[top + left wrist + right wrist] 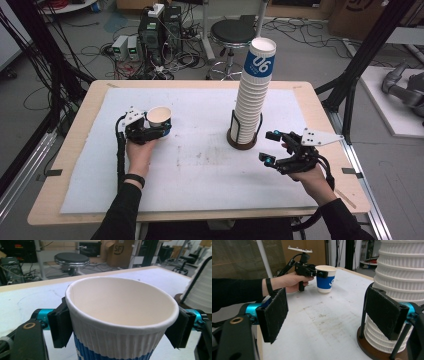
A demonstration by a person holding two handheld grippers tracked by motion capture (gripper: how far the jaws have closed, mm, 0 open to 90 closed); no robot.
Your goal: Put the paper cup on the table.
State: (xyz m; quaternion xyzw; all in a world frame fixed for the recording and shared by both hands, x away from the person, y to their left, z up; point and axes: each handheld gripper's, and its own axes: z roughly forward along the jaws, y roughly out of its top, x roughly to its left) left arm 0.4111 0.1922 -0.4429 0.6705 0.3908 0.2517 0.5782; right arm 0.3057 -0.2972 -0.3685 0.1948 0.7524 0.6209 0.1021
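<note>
Gripping a paper cup (159, 118) upright on the desk (200, 165), the left gripper (150, 131) presses both fingers against it; the right gripper (272, 147) hangs open, empty, beside the cup stack (252, 105).

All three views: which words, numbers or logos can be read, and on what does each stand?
"06": white digits on the blue band of the top cup of the cup stack.
"SF": dark print on the cardboard box behind the table.
White print on the blue band of the single cup: partly turned away, unreadable.
</note>
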